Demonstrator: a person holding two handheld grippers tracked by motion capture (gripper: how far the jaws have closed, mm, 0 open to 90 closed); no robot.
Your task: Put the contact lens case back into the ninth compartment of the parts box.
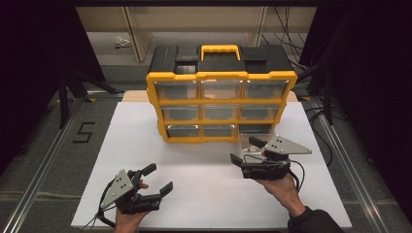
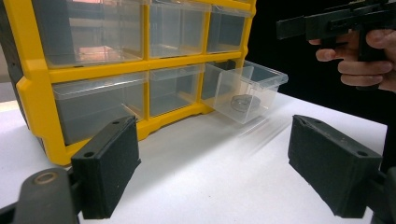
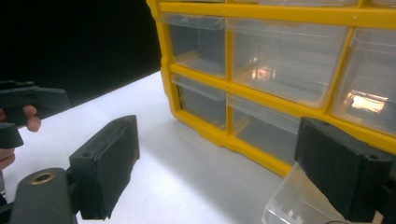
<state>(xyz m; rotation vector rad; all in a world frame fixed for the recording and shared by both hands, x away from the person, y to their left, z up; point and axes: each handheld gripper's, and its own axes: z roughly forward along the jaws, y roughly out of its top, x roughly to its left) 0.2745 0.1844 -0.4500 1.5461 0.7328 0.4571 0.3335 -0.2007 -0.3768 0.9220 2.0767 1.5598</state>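
Both tools, left [image 1: 158, 180] and right [image 1: 247, 150], stand spread beside a clear, boxy plastic drawer [image 2: 245, 91].

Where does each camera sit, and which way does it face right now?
High view: above the person's side, looking forward and down on the white table and yellow drawer cabinet; both hands and tongs show.
Left gripper view: rides the left tongs, facing the cabinet and its pulled-out clear drawer; the other hand shows.
Right gripper view: rides the right tongs, facing the cabinet front.
All three share the cabinet.
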